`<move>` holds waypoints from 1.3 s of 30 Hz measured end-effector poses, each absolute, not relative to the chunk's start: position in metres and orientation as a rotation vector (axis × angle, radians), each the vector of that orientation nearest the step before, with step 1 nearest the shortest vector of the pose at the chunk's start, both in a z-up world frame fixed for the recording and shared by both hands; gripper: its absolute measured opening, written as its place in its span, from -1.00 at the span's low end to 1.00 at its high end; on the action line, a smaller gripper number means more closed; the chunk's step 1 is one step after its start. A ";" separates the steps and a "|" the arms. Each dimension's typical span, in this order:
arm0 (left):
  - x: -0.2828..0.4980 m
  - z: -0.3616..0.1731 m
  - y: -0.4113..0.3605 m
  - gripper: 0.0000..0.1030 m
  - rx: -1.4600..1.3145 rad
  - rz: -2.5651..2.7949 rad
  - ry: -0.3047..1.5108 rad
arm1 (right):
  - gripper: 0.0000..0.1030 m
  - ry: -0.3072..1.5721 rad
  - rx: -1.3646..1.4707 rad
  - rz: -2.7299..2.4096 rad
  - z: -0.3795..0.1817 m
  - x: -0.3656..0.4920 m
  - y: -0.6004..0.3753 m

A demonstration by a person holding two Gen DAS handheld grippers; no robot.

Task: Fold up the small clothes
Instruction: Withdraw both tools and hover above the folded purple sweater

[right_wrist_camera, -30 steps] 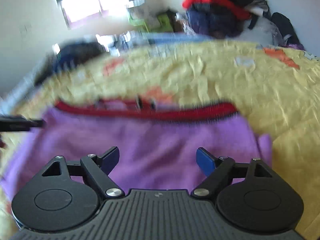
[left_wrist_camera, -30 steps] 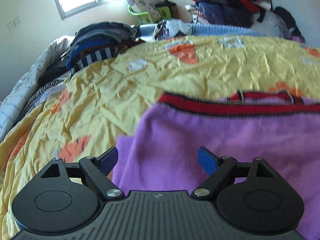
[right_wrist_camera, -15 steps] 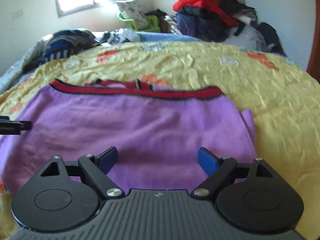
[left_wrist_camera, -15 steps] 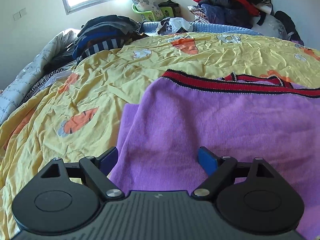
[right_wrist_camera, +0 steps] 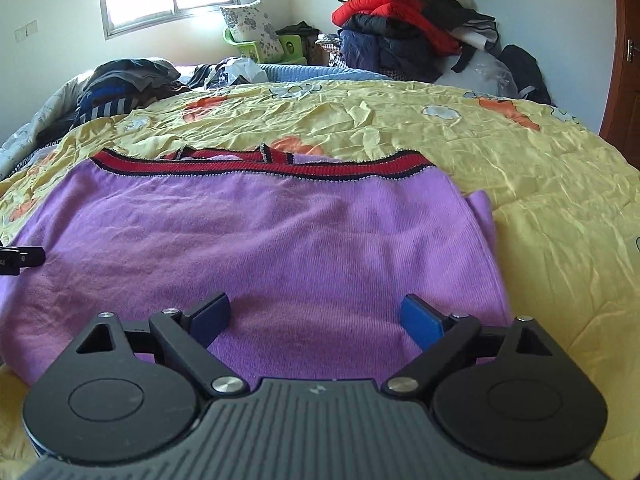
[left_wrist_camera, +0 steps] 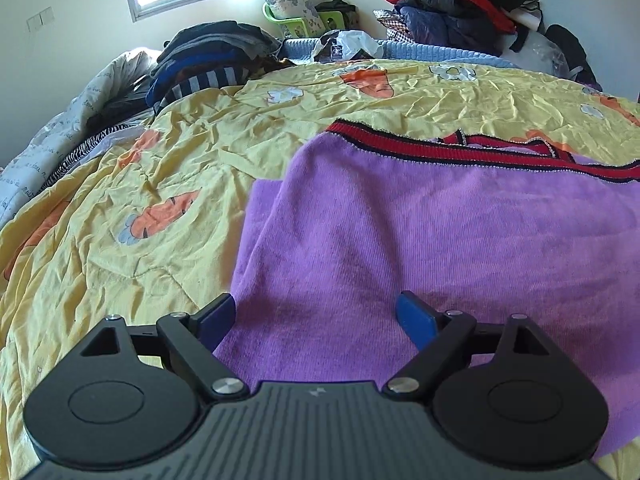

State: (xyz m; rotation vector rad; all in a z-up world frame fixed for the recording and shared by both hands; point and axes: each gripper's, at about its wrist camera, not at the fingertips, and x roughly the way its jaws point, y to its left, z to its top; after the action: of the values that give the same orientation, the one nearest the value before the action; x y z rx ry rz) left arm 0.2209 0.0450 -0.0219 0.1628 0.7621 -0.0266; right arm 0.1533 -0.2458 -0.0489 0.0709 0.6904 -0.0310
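Observation:
A purple knit sweater with a red and black striped band lies flat on a yellow bedspread. It also shows in the right wrist view, its band at the far edge. My left gripper is open and empty over the sweater's near left part. My right gripper is open and empty over its near right part. The tip of the left gripper shows at the left edge of the right wrist view.
A pile of dark and striped clothes lies at the far left of the bed. A heap of red and dark jackets sits at the far right. A green basket with a pillow stands under the window. A wooden door is at the right.
Both grippers have pulled back and risen a little from the sweater, so more of it shows. The right view has stopped blurring. Both stay open.

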 end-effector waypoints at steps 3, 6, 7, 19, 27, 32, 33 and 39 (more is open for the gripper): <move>0.217 -0.024 0.046 0.74 0.164 -0.029 0.758 | 0.83 0.675 0.053 -0.040 -0.052 0.151 -0.243; 0.215 -0.026 0.047 0.77 0.165 -0.028 0.754 | 0.87 0.656 0.050 -0.045 -0.055 0.150 -0.242; 0.214 -0.027 0.047 0.77 0.165 -0.029 0.753 | 0.88 0.650 0.049 -0.046 -0.057 0.149 -0.241; 0.210 -0.029 0.049 0.84 0.165 -0.026 0.743 | 1.00 0.631 0.050 -0.051 -0.061 0.147 -0.241; 0.208 -0.028 0.050 0.84 0.160 -0.034 0.745 | 1.00 0.627 0.053 -0.057 -0.061 0.146 -0.240; 0.207 -0.023 0.055 0.85 0.150 -0.044 0.741 | 1.00 0.621 0.053 -0.060 -0.060 0.143 -0.240; 0.207 -0.021 0.057 0.85 0.148 -0.045 0.737 | 1.00 0.616 0.054 -0.064 -0.060 0.141 -0.239; 0.224 -0.004 0.084 0.85 0.133 -0.010 0.704 | 1.00 0.554 0.068 -0.011 -0.042 0.118 -0.219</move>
State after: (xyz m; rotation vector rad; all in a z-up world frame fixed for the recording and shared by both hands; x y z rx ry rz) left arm 0.2242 0.0837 -0.0043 0.1327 0.7039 -0.0098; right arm 0.1178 -0.2194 -0.0424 0.0676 0.5544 -0.0107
